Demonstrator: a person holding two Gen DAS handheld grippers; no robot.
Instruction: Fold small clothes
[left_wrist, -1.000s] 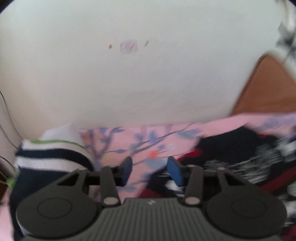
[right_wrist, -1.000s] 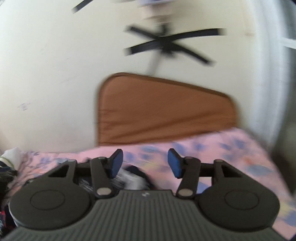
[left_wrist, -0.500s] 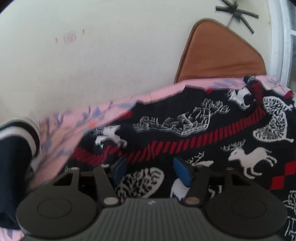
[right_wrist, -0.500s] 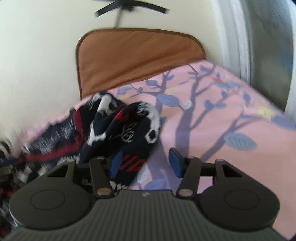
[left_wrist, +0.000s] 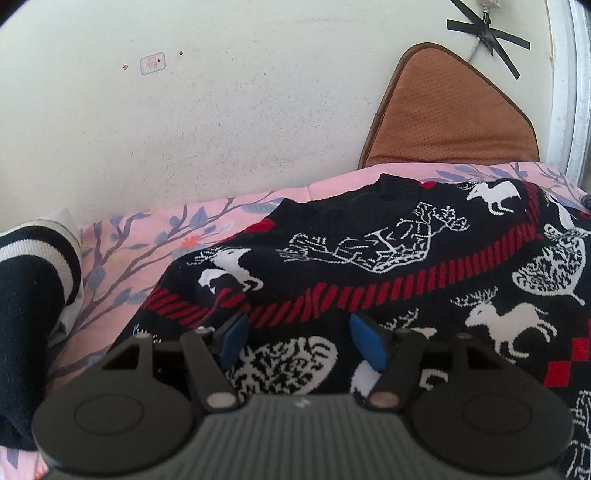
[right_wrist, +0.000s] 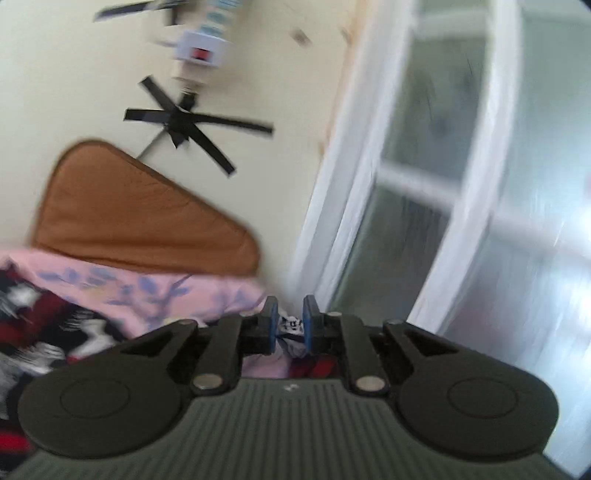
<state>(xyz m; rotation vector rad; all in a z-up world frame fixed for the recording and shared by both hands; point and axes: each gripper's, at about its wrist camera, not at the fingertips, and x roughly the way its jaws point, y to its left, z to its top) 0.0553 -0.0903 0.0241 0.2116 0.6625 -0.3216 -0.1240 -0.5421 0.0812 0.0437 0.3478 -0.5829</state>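
Observation:
A black knit sweater (left_wrist: 369, 258) with white deer and red stripes lies spread on the pink floral bed sheet (left_wrist: 122, 251), neckline toward the wall. My left gripper (left_wrist: 297, 328) hovers low over its near part. The jaws are opening, and the blue pads (left_wrist: 231, 338) press on nothing. In the blurred right wrist view, my right gripper (right_wrist: 290, 314) stands narrow with a bunch of the sweater's black-and-white fabric (right_wrist: 291, 325) filling the gap between its pads. These jaws are opening slightly. More of the sweater (right_wrist: 37, 325) trails at the lower left.
A navy and white striped garment (left_wrist: 29, 295) lies at the left of the bed. A brown cushion (left_wrist: 450, 122) leans against the cream wall (left_wrist: 221, 129) behind the bed. A white-framed window (right_wrist: 443, 203) stands to the right, and black tape (right_wrist: 184, 125) crosses the wall.
The left gripper sank from facing the wall to just over the sweater and opened wider. The right gripper closed on a fold of the sweater and swung up toward the window.

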